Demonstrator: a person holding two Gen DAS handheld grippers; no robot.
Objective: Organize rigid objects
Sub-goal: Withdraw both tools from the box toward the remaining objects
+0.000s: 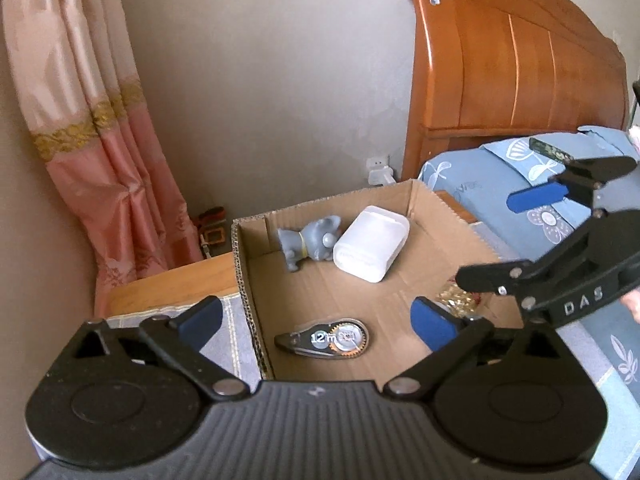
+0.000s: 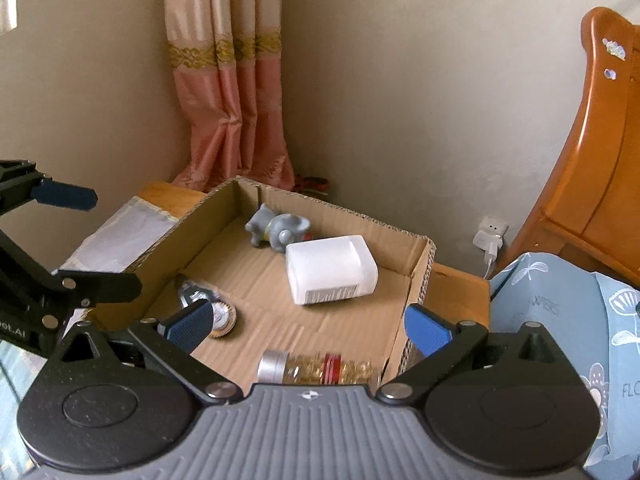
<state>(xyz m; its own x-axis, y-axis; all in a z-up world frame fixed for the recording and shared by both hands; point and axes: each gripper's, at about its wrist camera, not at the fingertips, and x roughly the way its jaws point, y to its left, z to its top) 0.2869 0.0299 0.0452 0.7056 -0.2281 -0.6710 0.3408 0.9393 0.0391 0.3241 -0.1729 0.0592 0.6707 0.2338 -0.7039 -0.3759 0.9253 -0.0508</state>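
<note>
An open cardboard box (image 1: 246, 280) holds a grey elephant figurine (image 1: 310, 242), a white plastic container (image 1: 372, 248) and a correction tape dispenser (image 1: 326, 338). A jar of gold clips (image 2: 320, 368) with a silver lid lies on its side by the box's near wall. In the left wrist view the jar (image 1: 456, 300) is mostly hidden. My left gripper (image 1: 316, 322) hovers open over the box's left side, above the tape. My right gripper (image 2: 308, 326) stands open above the jar, its pads apart from it. Each gripper also shows in the other's view, the right gripper (image 1: 504, 240) and the left gripper (image 2: 100, 240).
The box sits on a wooden bedside table (image 1: 168, 280) with a pale cloth (image 2: 124, 236) beside it. A bed with blue floral bedding (image 1: 480, 168) and a wooden headboard (image 1: 500, 60) stands to the right. A pink curtain (image 1: 100, 120) and a wall socket (image 2: 492, 232) lie behind.
</note>
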